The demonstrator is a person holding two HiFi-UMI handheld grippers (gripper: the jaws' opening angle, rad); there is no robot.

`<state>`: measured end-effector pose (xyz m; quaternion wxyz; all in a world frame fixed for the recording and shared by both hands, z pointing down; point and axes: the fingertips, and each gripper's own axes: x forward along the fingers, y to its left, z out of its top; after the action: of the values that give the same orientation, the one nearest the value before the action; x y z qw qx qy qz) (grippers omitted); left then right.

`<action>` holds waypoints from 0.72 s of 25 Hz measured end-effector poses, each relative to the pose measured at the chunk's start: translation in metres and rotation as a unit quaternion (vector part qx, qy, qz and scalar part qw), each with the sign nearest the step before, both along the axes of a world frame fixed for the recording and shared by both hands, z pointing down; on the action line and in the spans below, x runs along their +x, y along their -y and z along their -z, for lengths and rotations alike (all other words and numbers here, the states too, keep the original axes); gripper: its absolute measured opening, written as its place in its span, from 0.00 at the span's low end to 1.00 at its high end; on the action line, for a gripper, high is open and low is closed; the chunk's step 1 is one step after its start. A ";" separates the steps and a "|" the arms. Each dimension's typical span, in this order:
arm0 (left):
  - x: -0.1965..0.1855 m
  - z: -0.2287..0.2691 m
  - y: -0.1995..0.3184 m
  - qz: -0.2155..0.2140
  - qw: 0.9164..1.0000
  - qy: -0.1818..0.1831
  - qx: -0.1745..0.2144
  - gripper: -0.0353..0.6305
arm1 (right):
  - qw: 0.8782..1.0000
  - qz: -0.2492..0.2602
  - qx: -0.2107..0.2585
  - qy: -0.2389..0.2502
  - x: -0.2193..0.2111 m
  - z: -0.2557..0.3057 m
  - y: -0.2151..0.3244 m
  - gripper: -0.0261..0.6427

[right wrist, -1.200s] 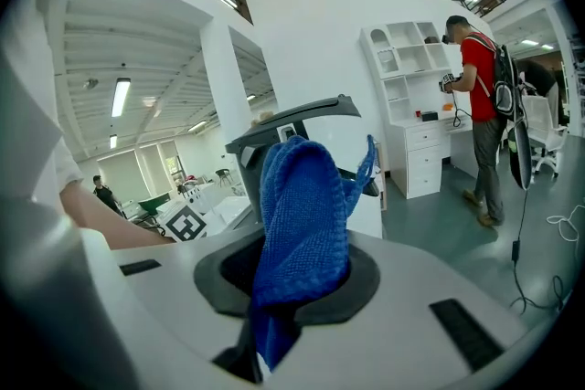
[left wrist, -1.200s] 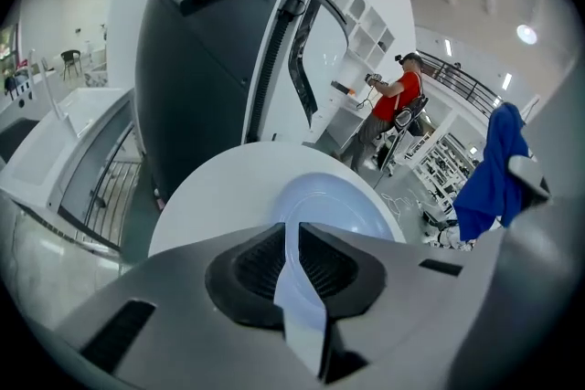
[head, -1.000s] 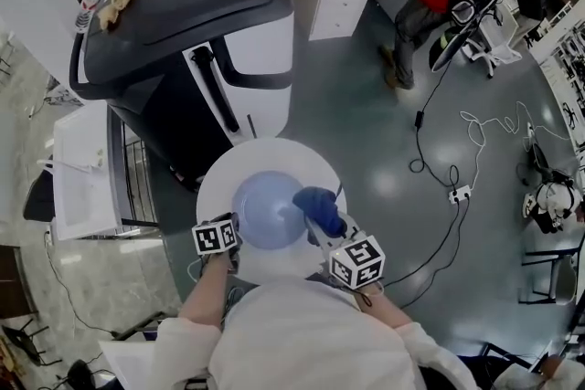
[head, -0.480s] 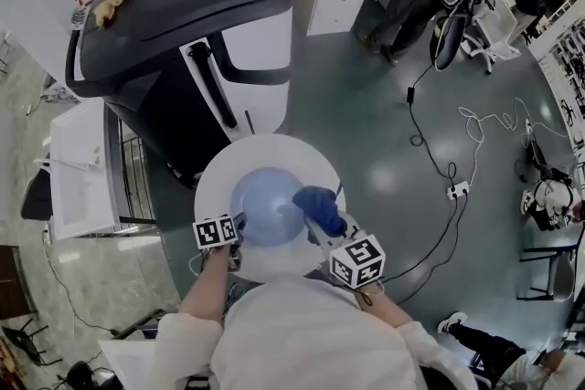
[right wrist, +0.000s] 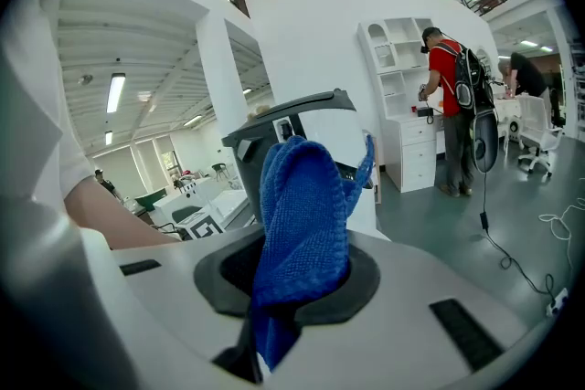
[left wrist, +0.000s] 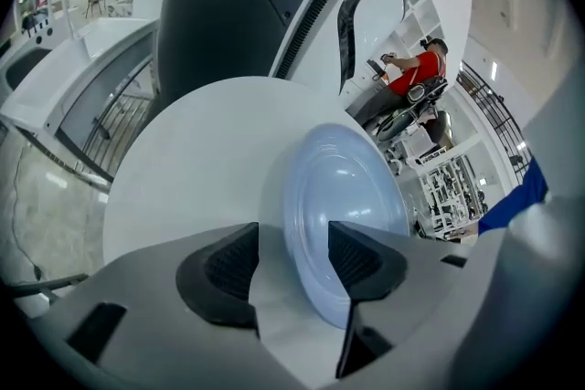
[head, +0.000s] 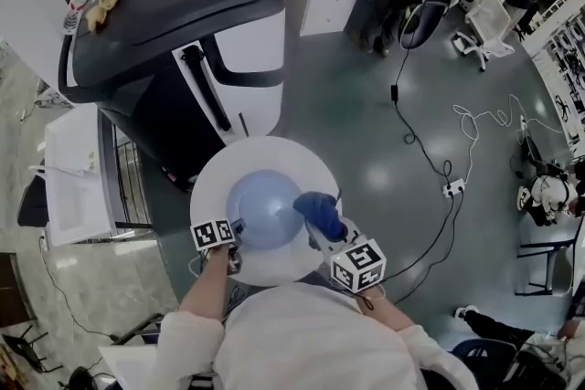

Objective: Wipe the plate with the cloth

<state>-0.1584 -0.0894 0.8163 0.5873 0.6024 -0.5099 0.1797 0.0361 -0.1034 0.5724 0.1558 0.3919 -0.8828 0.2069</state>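
Plate [head: 265,207]: round, pale blue, glossy, shallow well with a broad rim, light glints on it. It lies flat on the round white table [head: 215,173], roughly centred, a bit toward the person.

Cloth [head: 320,210]: deep blue, coarse weave, bunched into a wad over the plate's right edge.

Left gripper [left wrist: 292,260]: jaws have just been opening and are now spread wide. The plate's near rim sits in the gap and the pads aren't pressing on it, so it's released.

Right gripper [right wrist: 297,274]: clenched on the cloth, which sticks up from between the jaws with a tail hanging below.

Count: 1 plate, 1 cloth, 1 table, 2 grippers.
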 end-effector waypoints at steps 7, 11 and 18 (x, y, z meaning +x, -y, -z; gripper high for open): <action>-0.003 -0.005 -0.002 -0.017 0.999 0.028 -0.016 0.38 | 1.000 -0.003 -0.005 -0.003 0.009 -0.007 -0.003 0.17; -0.010 -0.008 -0.003 -0.027 0.998 0.060 -0.025 0.26 | 1.000 -0.005 -0.005 -0.004 0.012 -0.007 0.000 0.17; -0.011 -0.008 0.000 -0.018 0.999 0.036 -0.035 0.15 | 1.000 -0.009 -0.010 -0.007 0.018 -0.010 0.001 0.17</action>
<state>-0.1689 -0.0897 0.8241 0.5859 0.5838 -0.5130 0.2297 0.0544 -0.1044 0.5821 0.1638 0.3999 -0.8758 0.2149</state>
